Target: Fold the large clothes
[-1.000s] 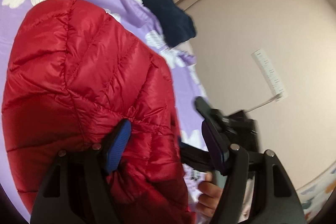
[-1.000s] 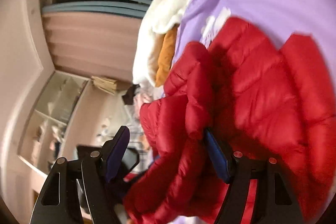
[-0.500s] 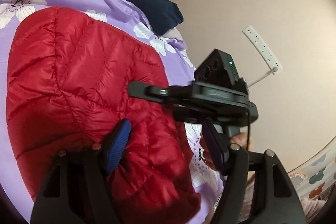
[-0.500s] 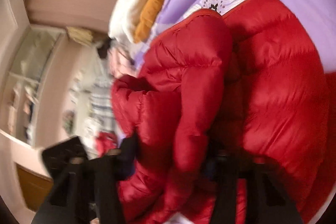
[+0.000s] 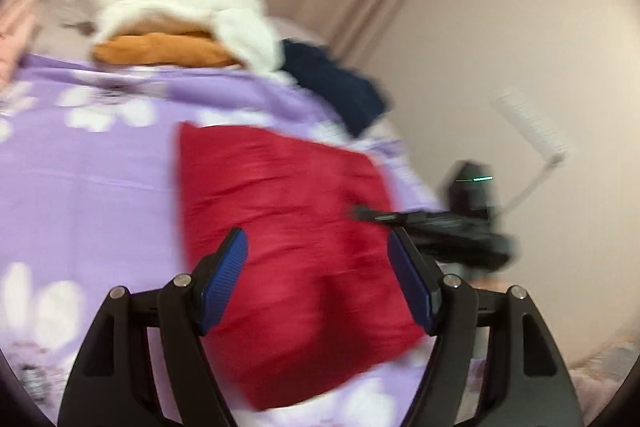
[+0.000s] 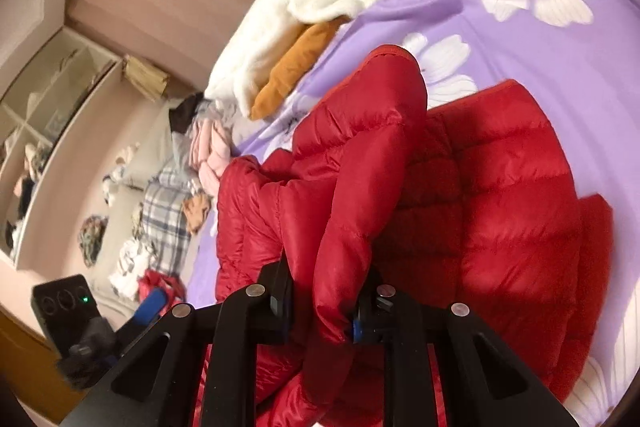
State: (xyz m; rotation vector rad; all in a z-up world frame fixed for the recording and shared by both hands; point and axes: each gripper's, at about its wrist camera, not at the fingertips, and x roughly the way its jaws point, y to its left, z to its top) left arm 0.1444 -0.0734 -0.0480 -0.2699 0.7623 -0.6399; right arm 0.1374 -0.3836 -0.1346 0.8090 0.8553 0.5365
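Observation:
A red puffer jacket (image 6: 500,187) lies on a purple flowered bedsheet (image 6: 540,39). My right gripper (image 6: 324,303) has its jaws closing on a raised fold of the jacket, a sleeve or edge, and the pads press on it from both sides. In the blurred left wrist view the red jacket (image 5: 280,207) lies flat beyond my left gripper (image 5: 316,243). That gripper is open and held above the jacket with nothing between its fingers. A blue pad (image 6: 150,303) of the left gripper shows at the lower left of the right wrist view.
A white fleece (image 5: 180,3), an orange garment (image 5: 160,53) and a navy garment (image 5: 336,87) lie at the bed's far end. A power strip (image 5: 532,127) hangs on the wall at right. Piled clothes (image 6: 168,211) and a shelf (image 6: 36,131) lie off the bed's left side.
The right gripper's jaws closed on the jacket's fold and lifted it a little. The left gripper drew up and away from the jacket, so more of the bedsheet shows.

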